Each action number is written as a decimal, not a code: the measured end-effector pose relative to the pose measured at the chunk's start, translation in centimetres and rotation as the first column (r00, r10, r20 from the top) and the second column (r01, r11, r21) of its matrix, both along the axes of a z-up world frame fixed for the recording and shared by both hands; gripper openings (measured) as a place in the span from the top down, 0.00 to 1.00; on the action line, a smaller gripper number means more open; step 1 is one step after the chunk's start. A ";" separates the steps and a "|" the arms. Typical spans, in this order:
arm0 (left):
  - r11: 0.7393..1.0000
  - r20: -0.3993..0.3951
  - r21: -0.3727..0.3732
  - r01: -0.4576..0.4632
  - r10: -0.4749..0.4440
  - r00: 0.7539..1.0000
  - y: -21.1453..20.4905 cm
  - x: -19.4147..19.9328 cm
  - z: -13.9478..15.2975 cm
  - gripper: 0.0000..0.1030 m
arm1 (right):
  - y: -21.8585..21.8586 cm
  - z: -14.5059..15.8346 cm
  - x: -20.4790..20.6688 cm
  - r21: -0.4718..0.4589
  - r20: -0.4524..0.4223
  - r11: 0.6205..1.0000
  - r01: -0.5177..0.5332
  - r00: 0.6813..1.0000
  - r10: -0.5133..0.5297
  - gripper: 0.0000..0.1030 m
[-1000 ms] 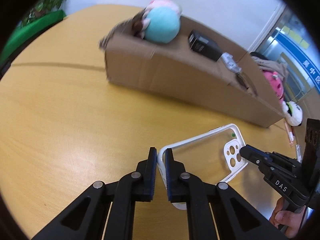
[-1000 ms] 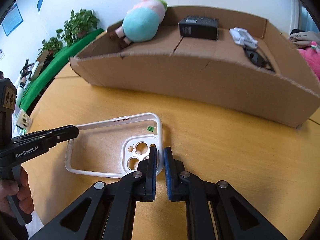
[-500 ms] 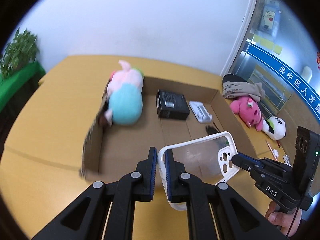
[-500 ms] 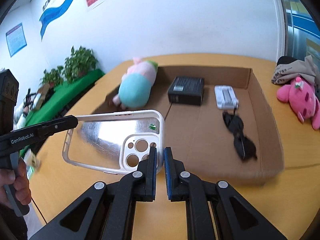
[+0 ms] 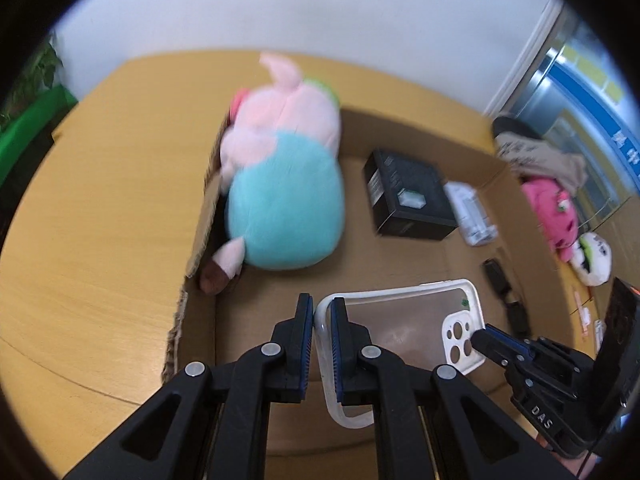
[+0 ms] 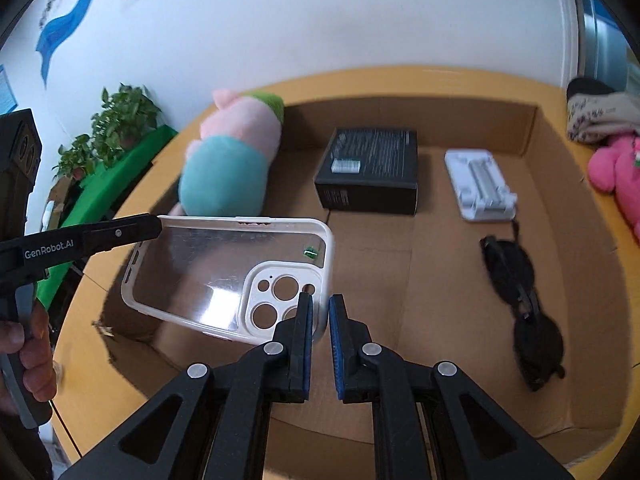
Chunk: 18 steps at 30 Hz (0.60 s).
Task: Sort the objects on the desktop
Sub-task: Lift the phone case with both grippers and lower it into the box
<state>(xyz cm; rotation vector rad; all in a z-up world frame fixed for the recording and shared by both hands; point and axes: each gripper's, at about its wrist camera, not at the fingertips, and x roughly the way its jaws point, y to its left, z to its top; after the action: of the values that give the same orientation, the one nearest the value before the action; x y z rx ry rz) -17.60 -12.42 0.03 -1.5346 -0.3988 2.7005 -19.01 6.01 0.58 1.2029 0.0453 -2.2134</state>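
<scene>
A clear phone case with a white rim hangs in the air over the near part of an open cardboard box. My left gripper is shut on the case's plain end. My right gripper is shut on the rim beside the camera cut-outs. Each gripper also shows in the other's view, pinching its end of the case. On the box floor lie a pink and teal plush pig, a black carton, a white holder and black sunglasses.
The box sits on a round wooden table. Right of the box lie a pink plush, a white plush and a beige bundle. Potted plants on a green stand line the left. A hand grips the left tool.
Both grippers have lifted the phone case off the table and carried it forward. It was beside the box's near wall and now hangs above the box floor.
</scene>
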 end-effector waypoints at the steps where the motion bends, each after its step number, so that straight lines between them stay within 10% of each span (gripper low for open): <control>1: 1.000 0.032 -0.015 0.001 -0.001 1.000 0.1 -0.5 -1.0 0.93 | -0.2 -0.6 -0.2 0.014 0.013 1.000 0.004 1.000 -0.004 0.91; 8: 0.996 0.040 -0.069 -0.062 0.065 0.997 0.0 -0.3 -2.3 0.91 | -1.3 -3.7 -0.7 0.065 0.096 0.998 -0.024 0.995 0.017 0.87; 10: 0.993 -0.036 -0.092 -0.076 0.073 0.997 0.3 1.4 -0.5 0.90 | -0.5 -3.5 -0.4 0.043 0.083 0.999 -0.031 0.996 0.027 0.58; 12: 0.991 -0.130 -0.113 -0.075 0.060 0.990 0.9 3.4 1.2 0.76 | 1.4 -2.2 0.6 0.019 0.011 1.000 -0.020 1.000 0.020 0.14; 14: 0.988 -0.256 -0.133 -0.082 0.046 0.966 2.0 6.4 2.8 0.28 | 3.7 -0.5 1.9 -0.003 -0.088 1.000 -0.009 0.996 0.008 0.06; 18: 0.994 -0.507 -0.093 -0.053 -0.001 0.862 5.0 12.5 3.7 0.14 | 8.2 0.9 5.2 -0.032 -0.227 0.999 0.018 0.974 -0.024 0.00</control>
<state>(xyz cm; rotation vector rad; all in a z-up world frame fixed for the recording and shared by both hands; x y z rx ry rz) -5.14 -7.42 3.76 -0.7679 -0.2610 3.0329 -13.78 14.18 1.52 0.9333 0.0925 -2.3524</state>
